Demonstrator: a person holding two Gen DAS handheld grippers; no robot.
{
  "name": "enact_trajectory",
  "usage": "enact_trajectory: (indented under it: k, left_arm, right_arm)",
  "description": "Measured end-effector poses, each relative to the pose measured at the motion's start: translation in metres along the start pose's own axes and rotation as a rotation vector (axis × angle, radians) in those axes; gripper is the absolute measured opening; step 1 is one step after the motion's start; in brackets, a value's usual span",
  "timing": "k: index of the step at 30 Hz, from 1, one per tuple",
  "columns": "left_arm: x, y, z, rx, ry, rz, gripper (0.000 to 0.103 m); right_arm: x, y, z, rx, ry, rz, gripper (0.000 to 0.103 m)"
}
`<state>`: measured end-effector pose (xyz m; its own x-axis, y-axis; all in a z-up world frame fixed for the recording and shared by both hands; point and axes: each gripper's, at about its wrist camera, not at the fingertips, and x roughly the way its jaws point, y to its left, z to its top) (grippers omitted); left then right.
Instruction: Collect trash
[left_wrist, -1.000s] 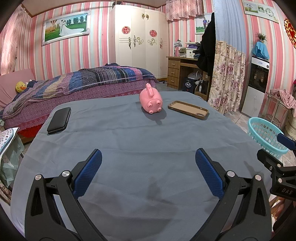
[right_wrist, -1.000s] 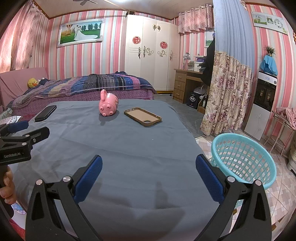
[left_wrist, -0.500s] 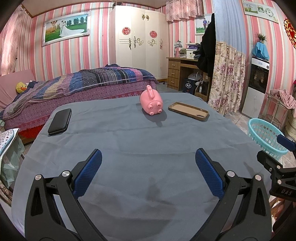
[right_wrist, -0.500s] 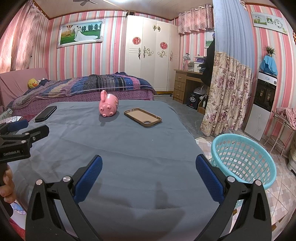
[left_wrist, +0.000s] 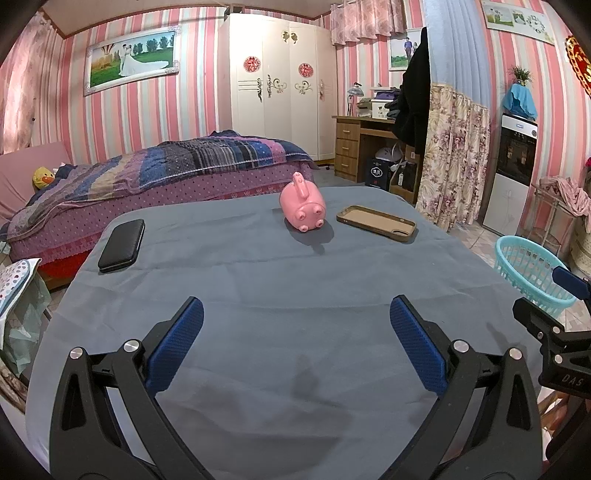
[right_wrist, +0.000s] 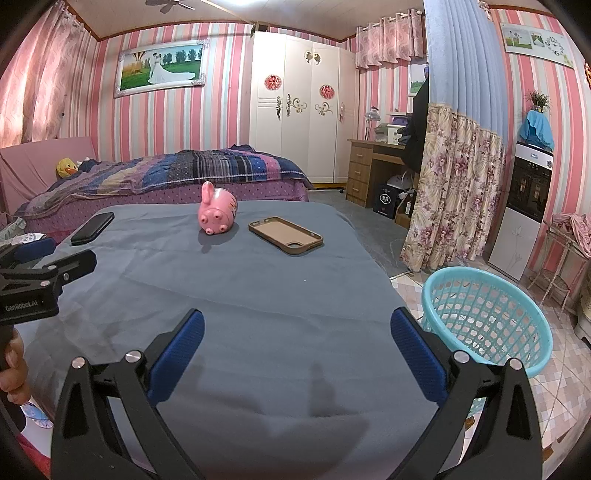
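We hold the left hand-held gripper and the right hand-held gripper low over the near edge of the table draped in grey-blue cloth. Both have their blue-padded jaws spread wide and nothing between them, which suits a reach in either direction.

Toward the far side lie a pink plastic pig-shaped figure, a tan rubbery phone case lying hollow side up and a flat black rectangular case. All three are well apart.

The turquoise plastic lattice basket stands on the tiled floor just beside the table's right edge, within easy dropping range. We cannot see into its bottom, so whether trash already lies there is unclear.

The left gripper's body reads "GenRobot.AI"; the right one shows "DAS".
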<state>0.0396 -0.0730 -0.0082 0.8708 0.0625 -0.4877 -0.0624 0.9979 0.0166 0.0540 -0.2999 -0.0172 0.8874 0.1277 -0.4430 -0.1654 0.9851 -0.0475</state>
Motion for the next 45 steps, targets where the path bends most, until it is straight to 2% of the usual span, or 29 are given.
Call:
enact_trajectory:
  k: [45]
  left_arm:
    - [0.0034, 0.0035, -0.0039, 0.015, -0.008, 0.004, 0.098]
  right_arm:
    - [-0.0016, -0.0012, 0.0042, -0.011, -0.004, -0.003, 0.099]
